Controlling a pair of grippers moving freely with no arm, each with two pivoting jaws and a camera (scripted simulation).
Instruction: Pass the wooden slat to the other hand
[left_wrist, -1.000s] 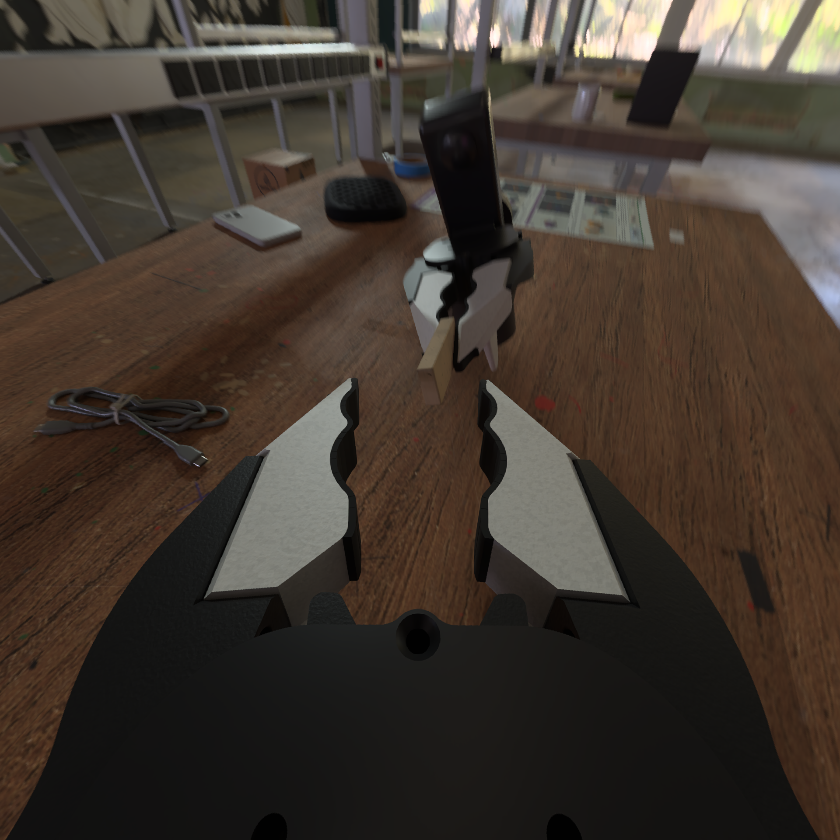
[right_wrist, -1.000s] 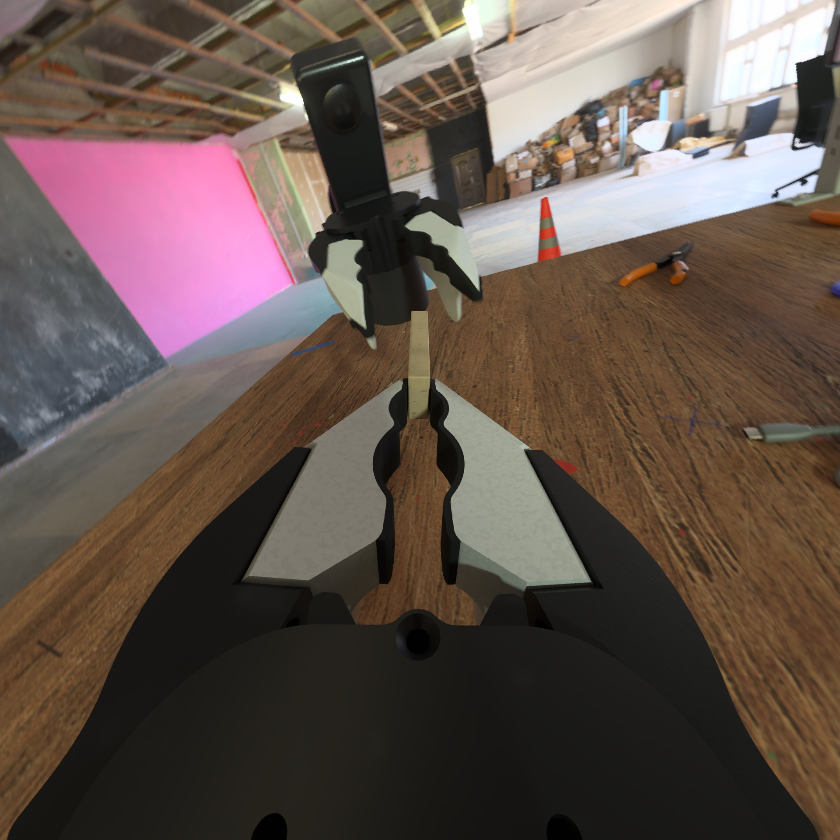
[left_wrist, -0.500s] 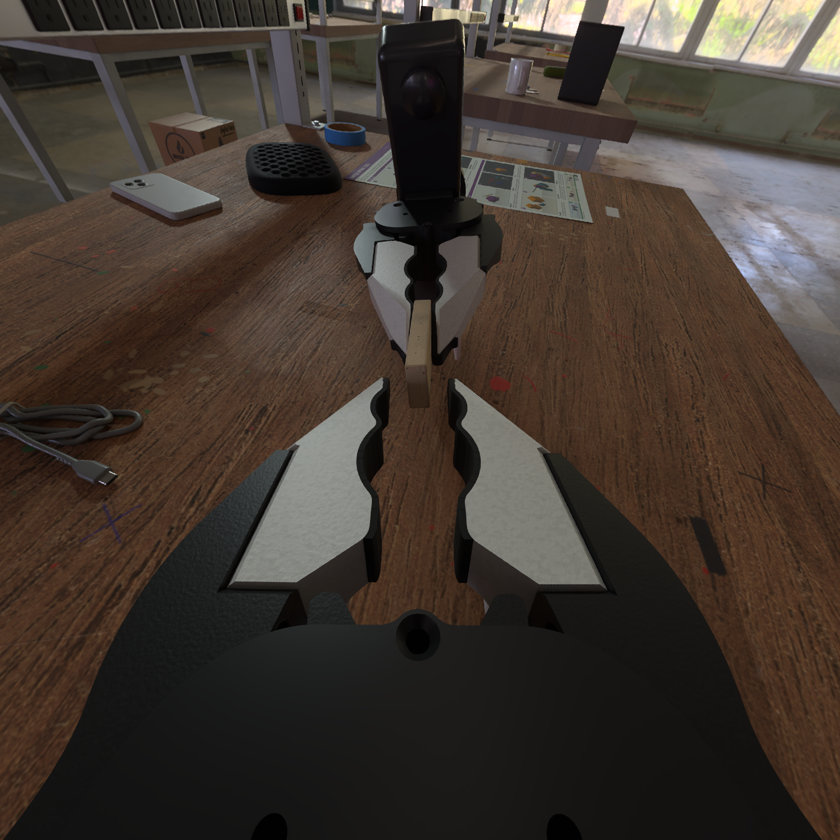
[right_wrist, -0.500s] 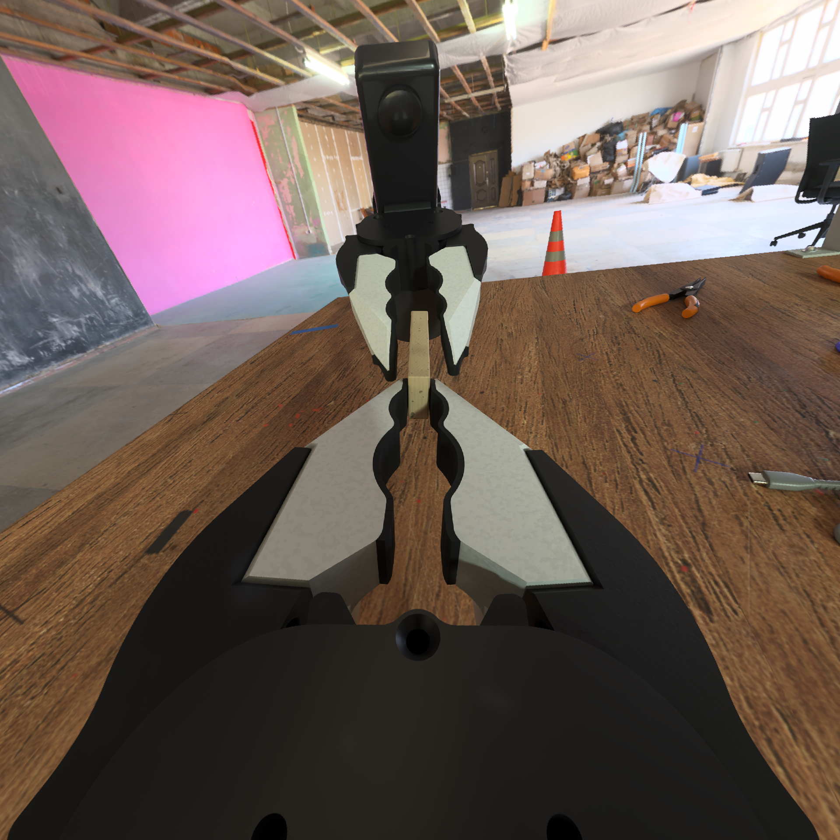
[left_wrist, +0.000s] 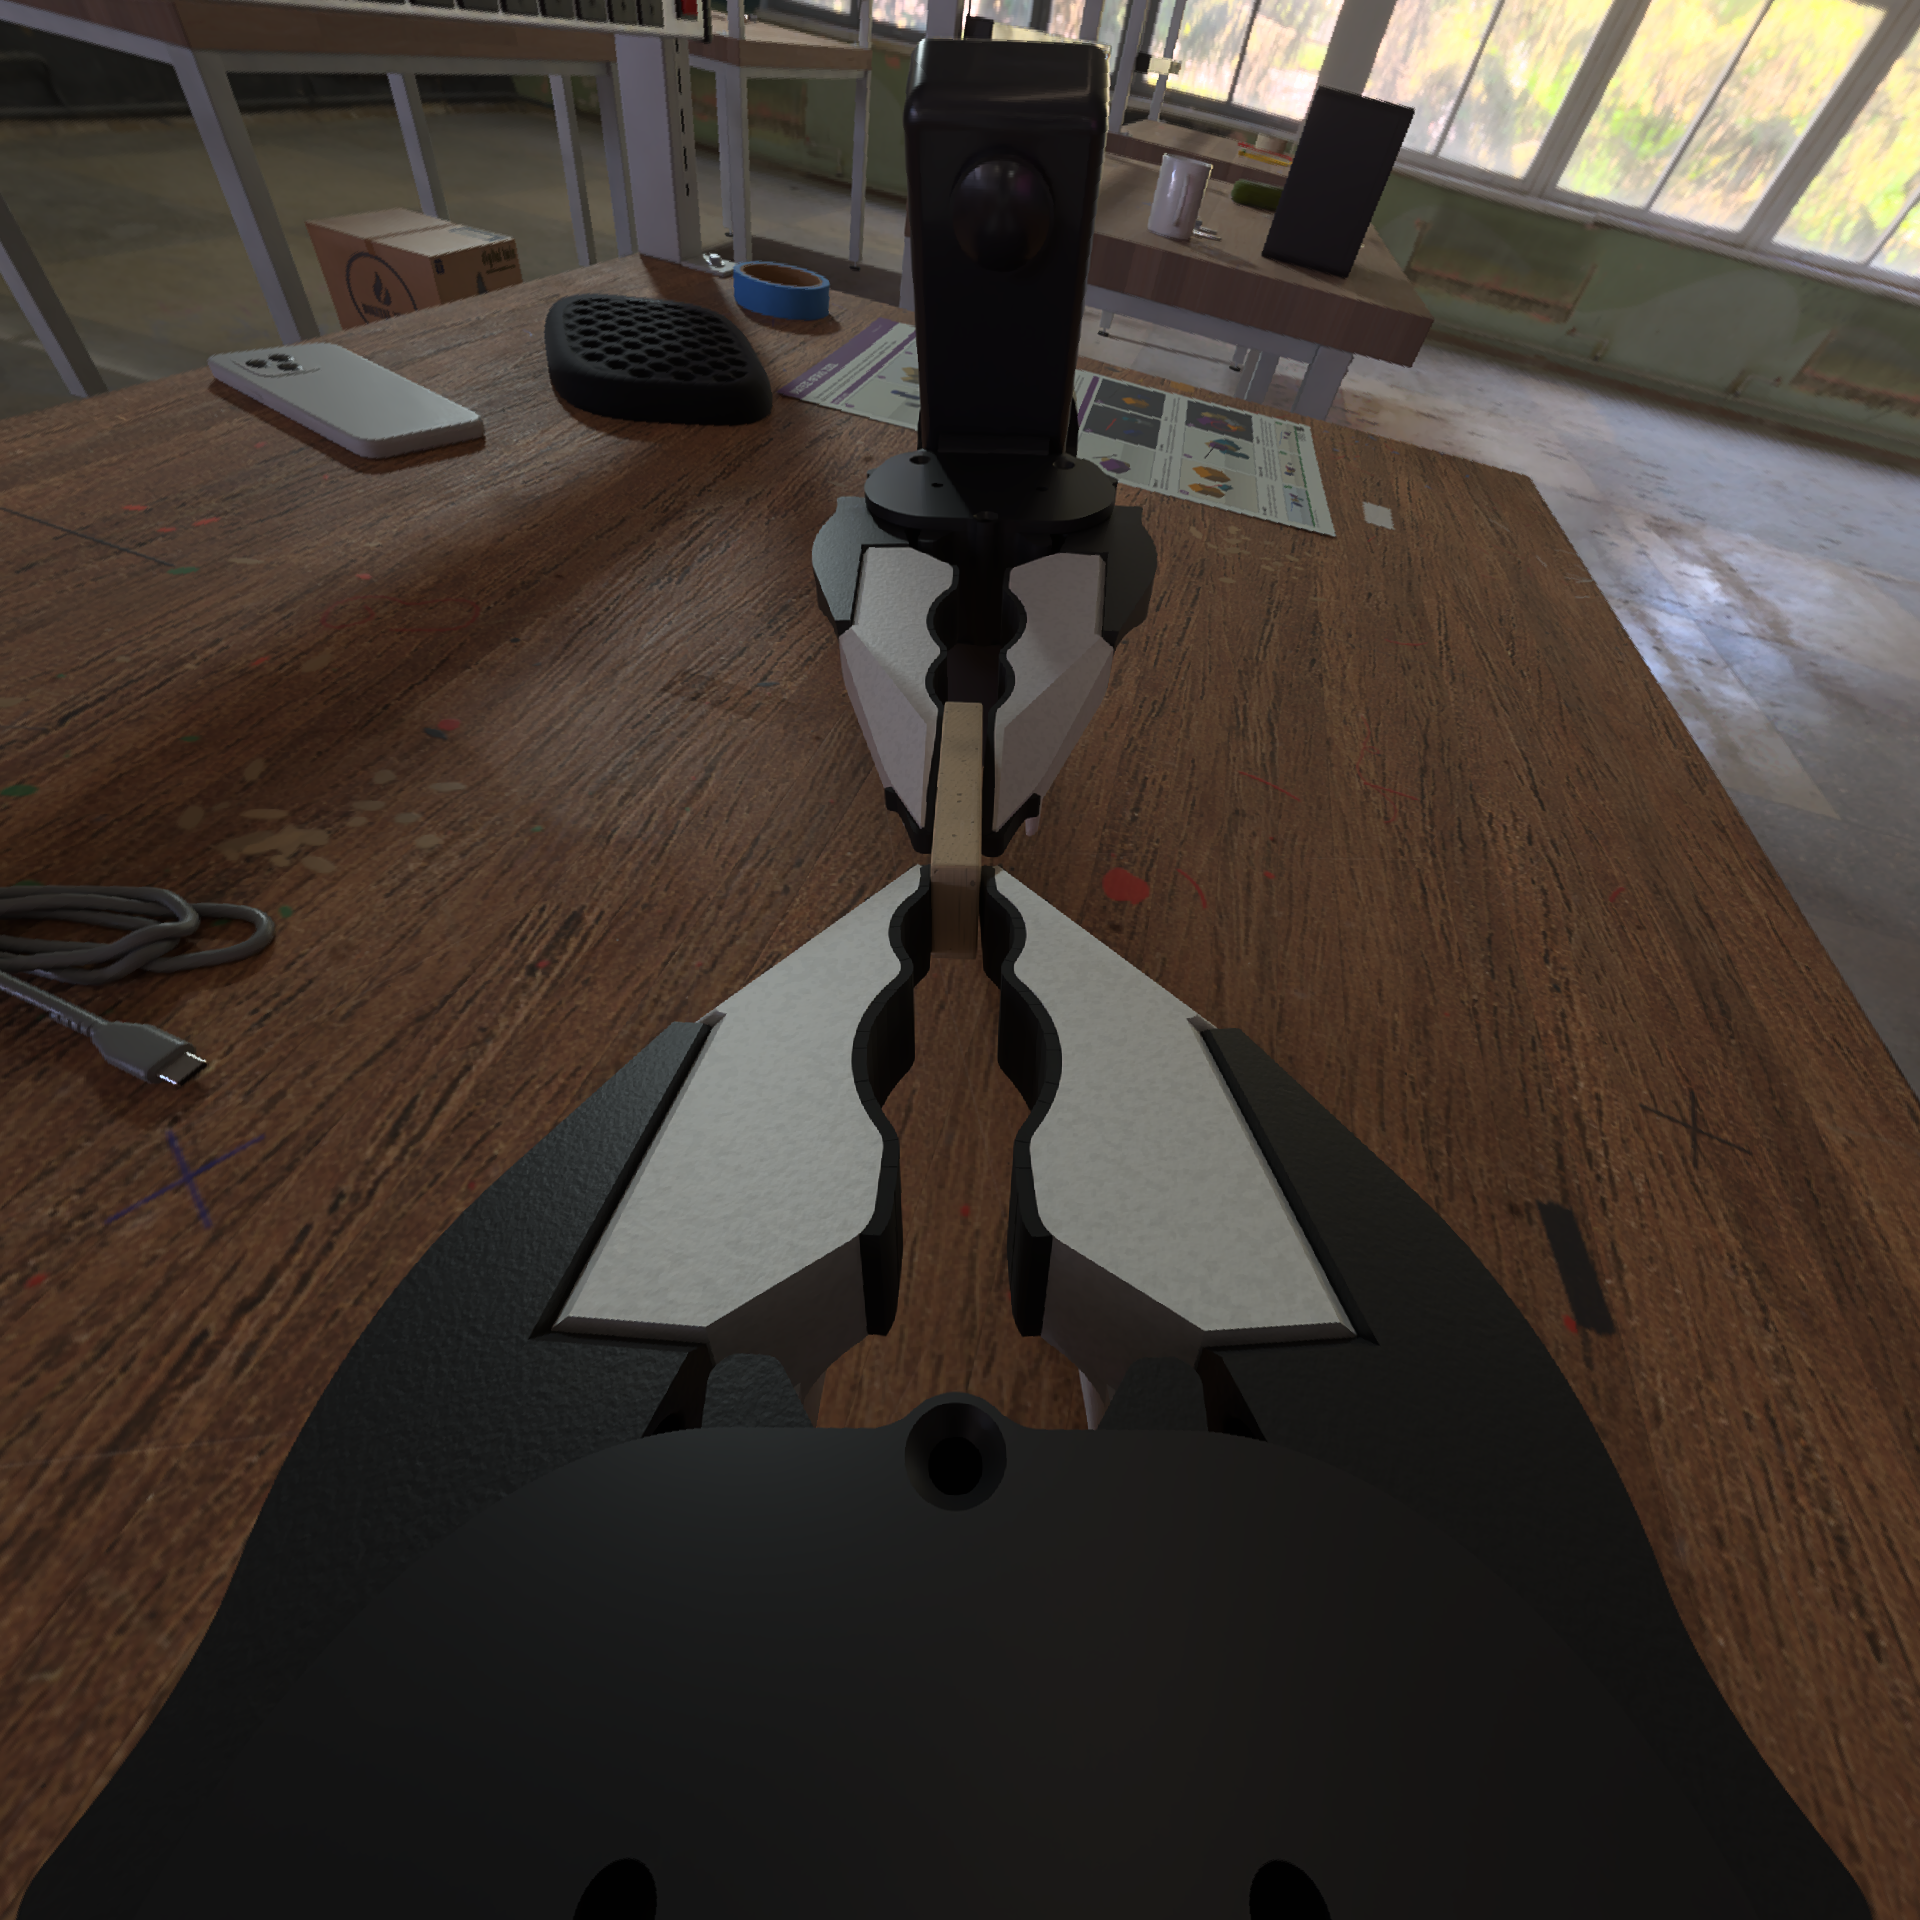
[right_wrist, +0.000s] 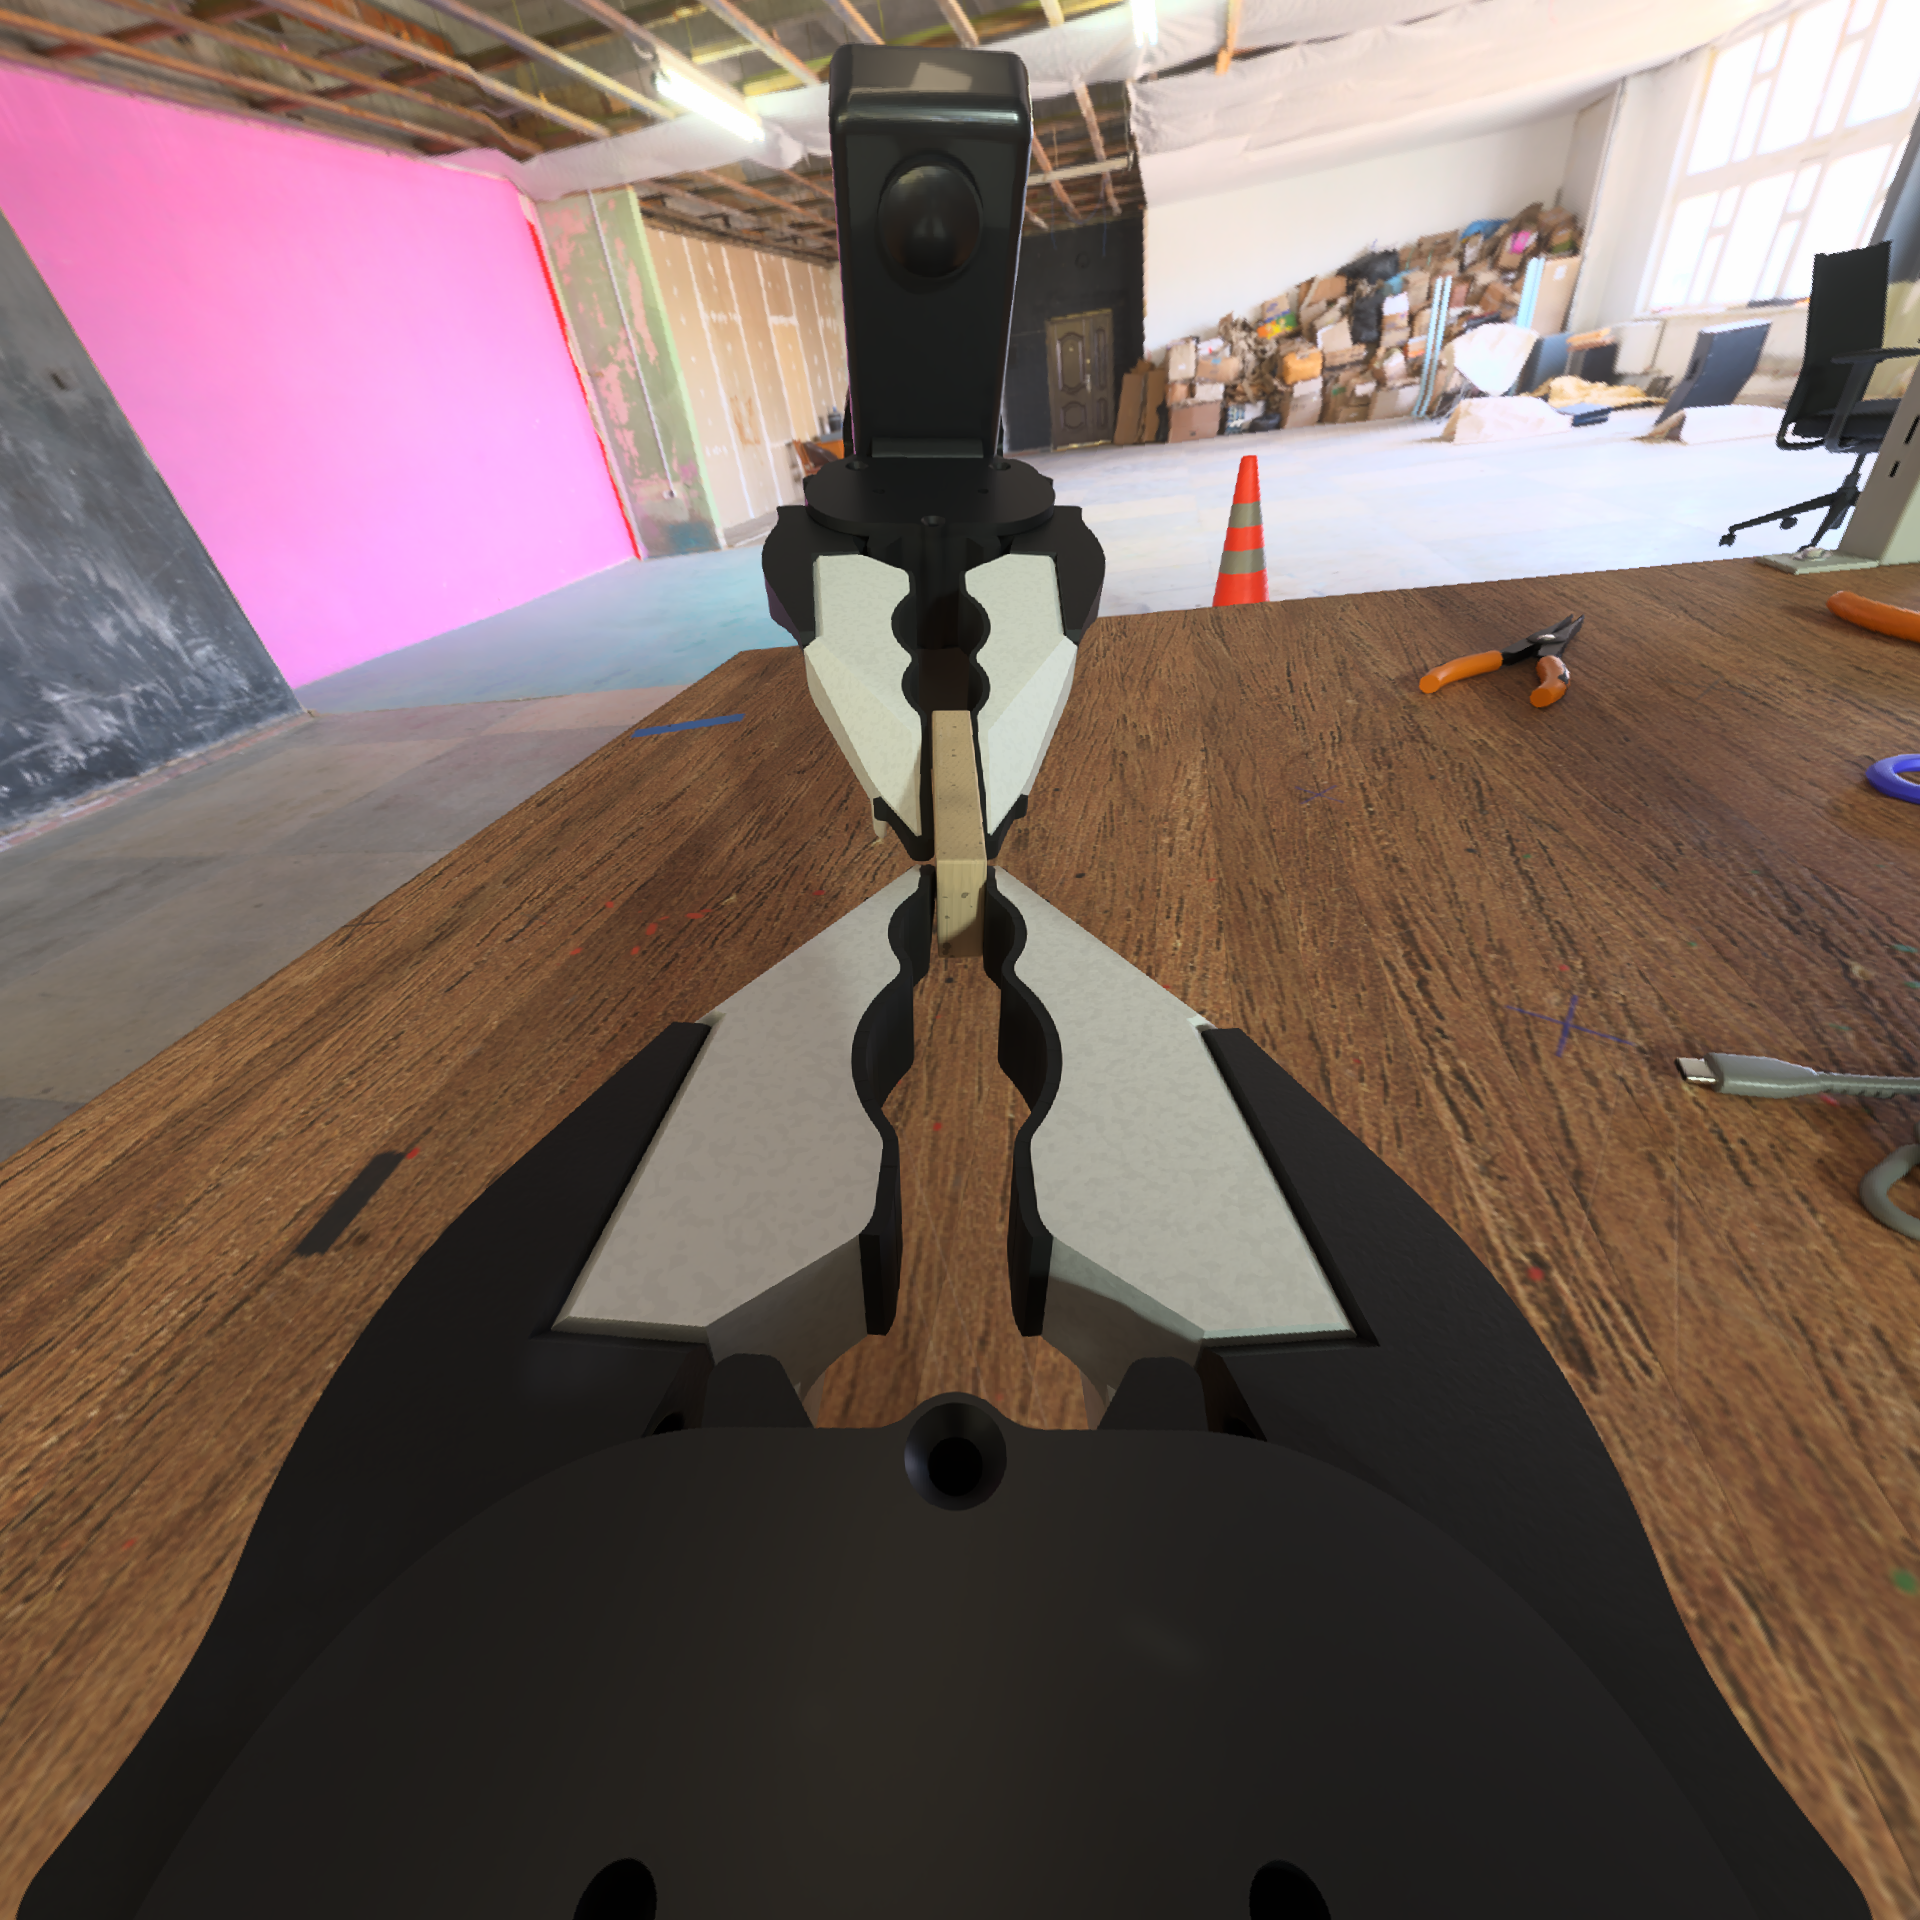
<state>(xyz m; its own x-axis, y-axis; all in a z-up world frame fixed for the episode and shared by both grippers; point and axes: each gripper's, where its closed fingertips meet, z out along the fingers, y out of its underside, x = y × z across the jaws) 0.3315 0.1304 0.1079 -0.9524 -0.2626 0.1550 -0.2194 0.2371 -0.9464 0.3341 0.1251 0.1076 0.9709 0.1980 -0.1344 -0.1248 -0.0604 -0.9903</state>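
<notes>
On the table (left_wrist: 1351, 831) lie a phone (left_wrist: 348, 400), a black perforated pad (left_wrist: 657, 358), blue tape (left_wrist: 781, 289), a printed sheet (left_wrist: 1205, 442) and a grey cable (left_wrist: 114, 966); pliers (right_wrist: 1507, 660) lie off to one side in the right wrist view. None of these sits between the grippers. The left gripper (left_wrist: 956, 902) and right gripper (right_wrist: 958, 896) face each other tip to tip above the table, each narrowed onto one end of the slat (left_wrist: 958, 831), which spans the gap between them, edge up.
</notes>
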